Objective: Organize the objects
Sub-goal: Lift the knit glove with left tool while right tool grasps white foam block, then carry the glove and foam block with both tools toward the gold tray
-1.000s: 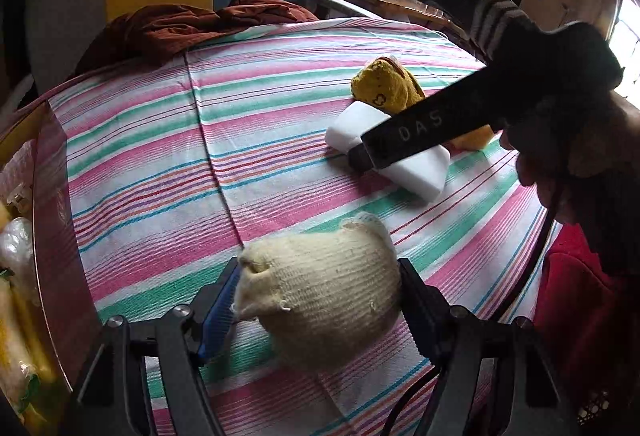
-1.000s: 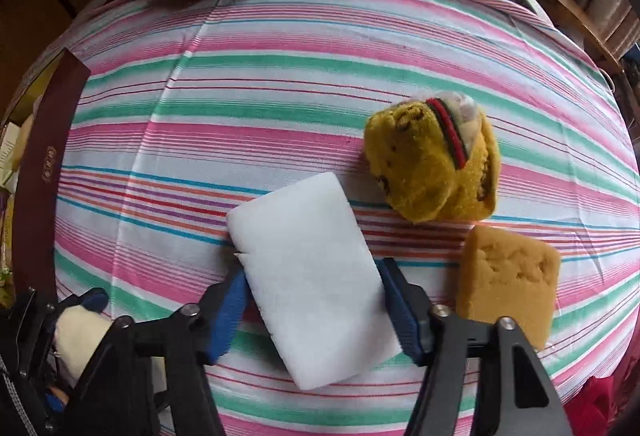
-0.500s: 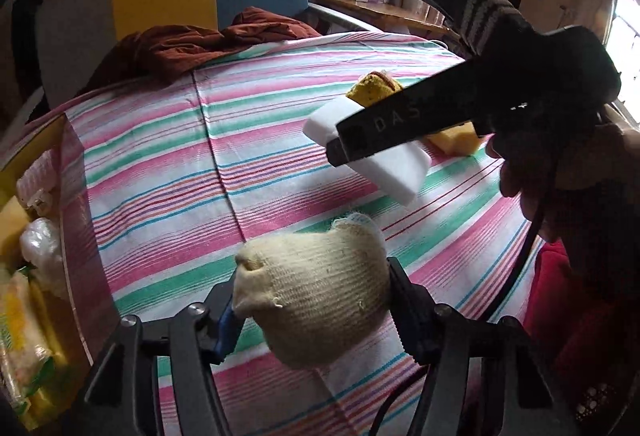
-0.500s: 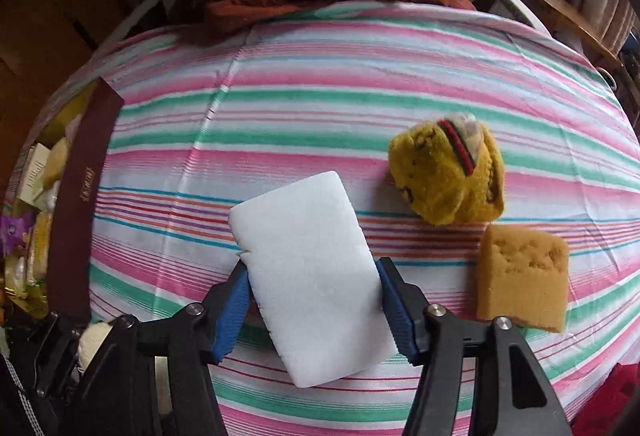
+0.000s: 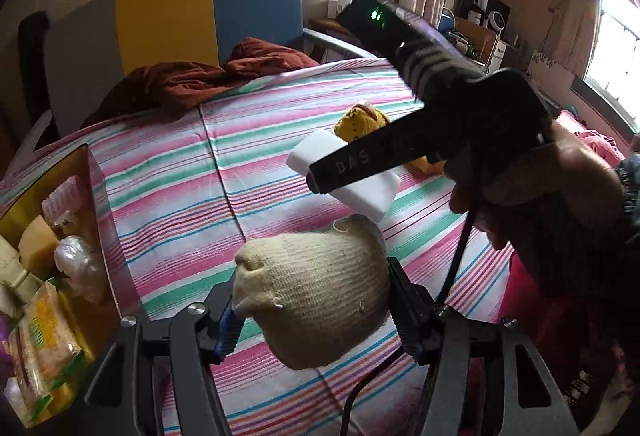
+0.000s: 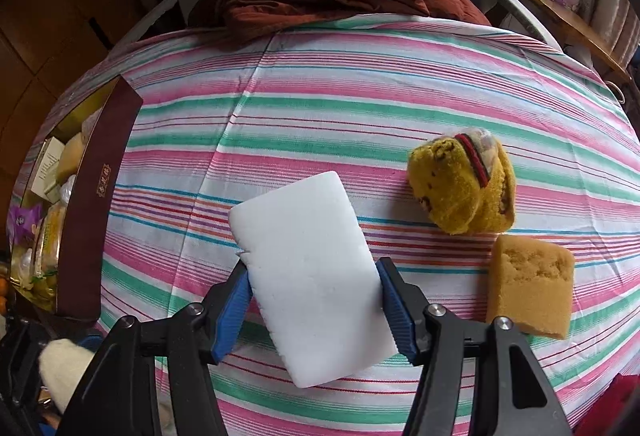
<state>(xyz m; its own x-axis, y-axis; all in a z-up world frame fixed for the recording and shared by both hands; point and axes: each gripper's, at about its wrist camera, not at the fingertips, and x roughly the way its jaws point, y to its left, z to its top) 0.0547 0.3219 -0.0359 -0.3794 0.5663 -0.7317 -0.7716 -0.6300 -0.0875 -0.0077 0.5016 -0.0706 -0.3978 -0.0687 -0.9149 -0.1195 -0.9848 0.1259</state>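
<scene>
My left gripper is shut on a cream knitted bundle, held above the striped bedspread. The same bundle shows at the lower left of the right wrist view. My right gripper is shut on a white foam block, lifted off the cloth; in the left wrist view that block sits behind the right gripper's dark finger. A yellow plush toy and a tan sponge lie on the bedspread to the right.
An open box with a maroon wall stands at the left edge, holding packets and sponges. A rust-red blanket is heaped at the far end against a yellow and blue headboard. A person's hand grips the right tool.
The left gripper squeezed tighter on the knitted bundle and lifted it off the bedspread, tilting up. The right gripper raised the white block slightly and tipped back, showing more of the box.
</scene>
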